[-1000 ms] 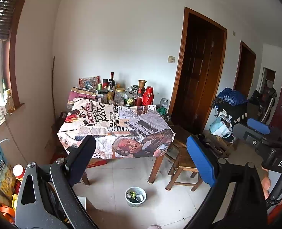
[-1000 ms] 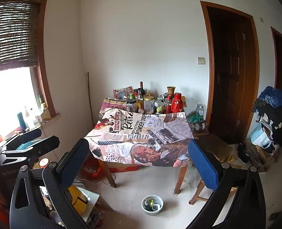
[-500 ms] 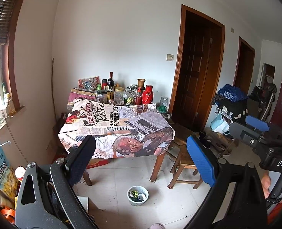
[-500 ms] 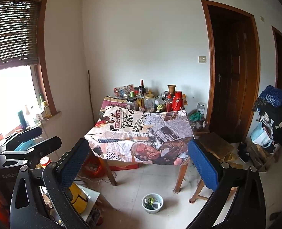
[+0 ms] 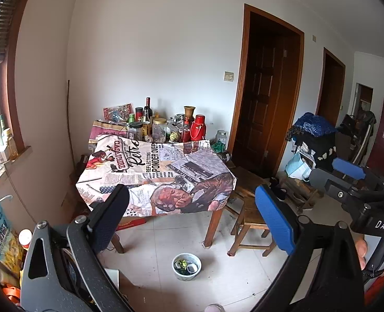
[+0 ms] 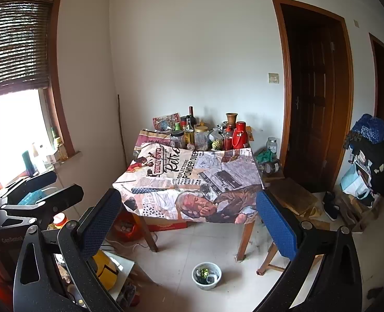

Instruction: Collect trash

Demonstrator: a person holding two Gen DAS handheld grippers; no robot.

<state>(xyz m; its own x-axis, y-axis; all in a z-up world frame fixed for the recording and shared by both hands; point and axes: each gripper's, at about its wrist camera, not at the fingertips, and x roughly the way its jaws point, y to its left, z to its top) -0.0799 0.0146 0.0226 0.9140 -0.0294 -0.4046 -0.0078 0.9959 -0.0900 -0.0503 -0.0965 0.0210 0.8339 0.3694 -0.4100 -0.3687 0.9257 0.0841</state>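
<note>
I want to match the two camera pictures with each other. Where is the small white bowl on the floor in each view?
Left wrist view: the white bowl sits low and centre on the tiled floor, in front of the table leg.
Right wrist view: the white bowl sits low and centre, just left of the table leg.
Shared landmark: the red flask at the back of the table.

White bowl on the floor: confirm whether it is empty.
No, the white bowl on the floor tiles holds green scraps and a small dark item.
</note>
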